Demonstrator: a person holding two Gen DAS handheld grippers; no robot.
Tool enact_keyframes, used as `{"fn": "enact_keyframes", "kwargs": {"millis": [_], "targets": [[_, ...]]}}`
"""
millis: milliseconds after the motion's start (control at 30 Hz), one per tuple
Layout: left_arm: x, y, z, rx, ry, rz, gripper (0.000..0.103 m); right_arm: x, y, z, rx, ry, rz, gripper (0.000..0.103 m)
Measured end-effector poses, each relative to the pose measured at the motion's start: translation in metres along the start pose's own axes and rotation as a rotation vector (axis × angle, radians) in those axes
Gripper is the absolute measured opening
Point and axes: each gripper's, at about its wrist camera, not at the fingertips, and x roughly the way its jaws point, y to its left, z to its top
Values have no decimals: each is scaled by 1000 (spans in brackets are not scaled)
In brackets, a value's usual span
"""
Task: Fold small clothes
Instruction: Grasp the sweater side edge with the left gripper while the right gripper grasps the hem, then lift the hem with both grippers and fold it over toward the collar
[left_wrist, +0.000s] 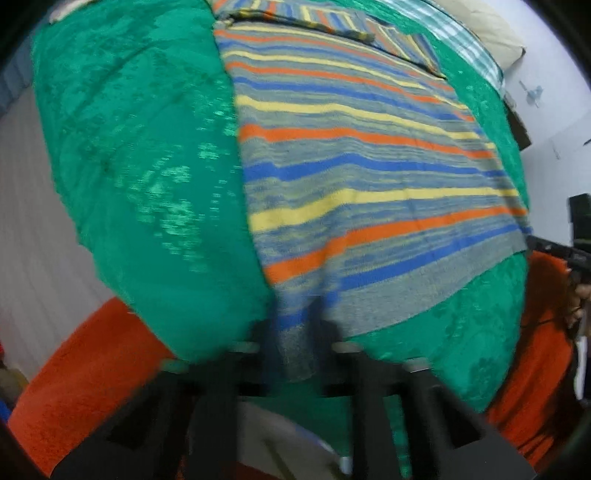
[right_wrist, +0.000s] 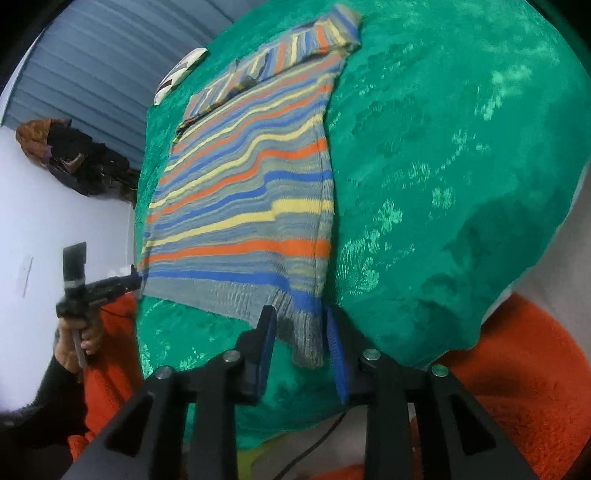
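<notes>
The striped sweater (left_wrist: 354, 155) lies flat on the green bedspread (left_wrist: 140, 155), its long axis running from the ribbed grey hem at the near edge of the bed away toward the far end, where a sleeve (right_wrist: 295, 48) is folded crosswise over the chest. The stripes of orange, yellow and blue run across the garment, from one side seam to the other. Both near hem corners are between gripper fingers. The left gripper (left_wrist: 295, 332) points steeply down at its corner, and its black jaws are pressed together on a bunch of the grey and blue knit, which rises in a small pinched ridge between them; this view is blurred, so the fingertips themselves are hard to make out. In the right wrist view the right gripper (right_wrist: 301, 332) also tilts downward, with the other hem corner hanging between its blue pads (right_wrist: 338, 354); a narrow gap shows on either side of the cloth, so the jaws stand narrow around the fabric and do not clamp it. Far left in that same view, a hand (right_wrist: 79, 332) in a dark sleeve grips the handle of the left tool, whose tip reaches the hem's opposite corner. An orange rug (right_wrist: 517, 369) lies on the floor below the near edge of the bed, and a heap of dark clothing (right_wrist: 85, 162) rests by the white wall.
</notes>
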Motion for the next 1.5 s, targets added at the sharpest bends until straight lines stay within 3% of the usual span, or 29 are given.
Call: {"fn": "enact_keyframes", "kwargs": {"millis": [67, 133, 233, 300, 367, 500, 600, 700, 833, 1033, 1267, 1500], "targets": [[-7, -8, 1, 36, -18, 39, 3, 3, 0, 0, 13, 11, -2, 6], [-21, -10, -1, 79, -42, 89, 3, -7, 6, 0, -3, -3, -17, 6], [-15, -5, -2, 95, -7, 144, 3, -22, 16, -3, -41, -13, -67, 5], [-7, -5, -3, 112, 8, 159, 3, -5, 9, -3, -40, 58, -126, 5], [-9, -7, -2, 111, -2, 158, 3, 2, 8, -2, -42, 68, -134, 5], [-12, -6, 4, 76, -15, 118, 3, -1, 13, 3, -48, 51, -110, 6], [-29, 12, 11, -21, -37, 6, 3, -5, 16, 9, -32, 42, -76, 6], [-45, 28, 43, -132, -118, -98, 3, -22, 10, 29, 31, -48, 11, 6], [-55, 47, 108, -226, -236, -127, 3, -34, 4, 82, 100, -188, 89, 6], [-43, 69, 227, -308, -327, -109, 3, -18, 5, 191, 124, -316, 86, 6], [-15, 87, 331, -318, -342, -67, 3, 12, -21, 310, 173, -360, 80, 5], [24, 111, 387, -334, -307, -18, 3, 56, -50, 395, 172, -332, 40, 5]]}}
